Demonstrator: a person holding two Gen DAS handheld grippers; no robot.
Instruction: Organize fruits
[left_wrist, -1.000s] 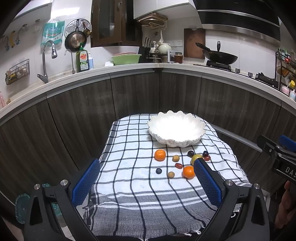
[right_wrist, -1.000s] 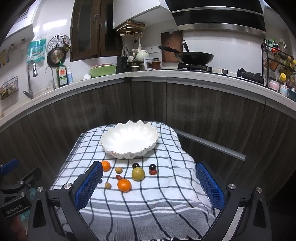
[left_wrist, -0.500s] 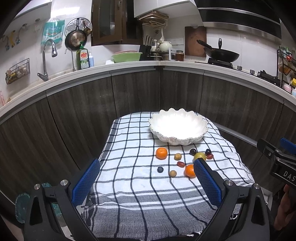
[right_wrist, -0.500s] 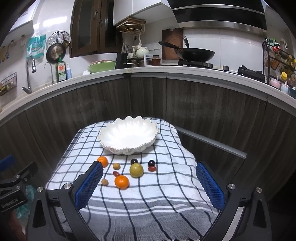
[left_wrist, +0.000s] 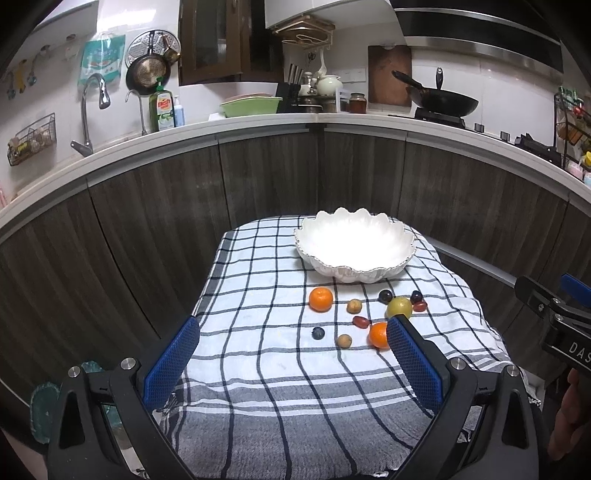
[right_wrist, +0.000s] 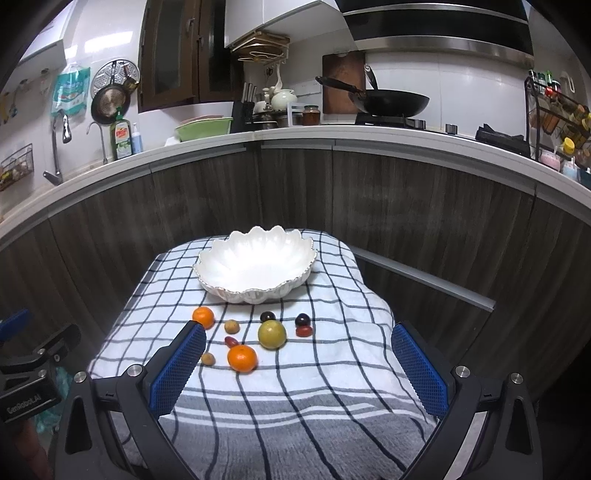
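1. Left wrist view: since a second ago the scene has slid down and grown in frame, so the left gripper (left_wrist: 291, 356) has eased forward toward the table. Its blue-padded jaws are spread wide with nothing between them. The white scalloped ceramic bowl (left_wrist: 354, 275) sits empty at the far end of the black-and-white checked cloth (left_wrist: 258, 369), and the fruits lie loose on the cloth just in front of it.

2. Same view, handling: the small round orange mandarin (left_wrist: 320, 299) should be light and firm with a grippy skin; I would pinch it across its widest part. The tiny dark blue berry (left_wrist: 317, 333) and the tan round fruit (left_wrist: 344, 340) look soft and prone to roll, so they need a gentle squeeze. The bowl is likely brittle, so fruit should be set in, not dropped.

3. Same view, hidden: the right-hand pad covers part of a second orange mandarin (left_wrist: 377, 334). The right gripper's body is cut off at the frame edge.

4. Right wrist view: the right gripper (right_wrist: 299, 363) has likewise drawn nearer; its jaws are wide apart and empty. The yellow-green round fruit (right_wrist: 272, 334) is the largest and probably the heaviest. The glossy dark red oblong fruit (right_wrist: 231, 341) may be slippery.

5. Same view, hidden: the left pad blocks the blue berry; what the dark fruits are cannot be told.
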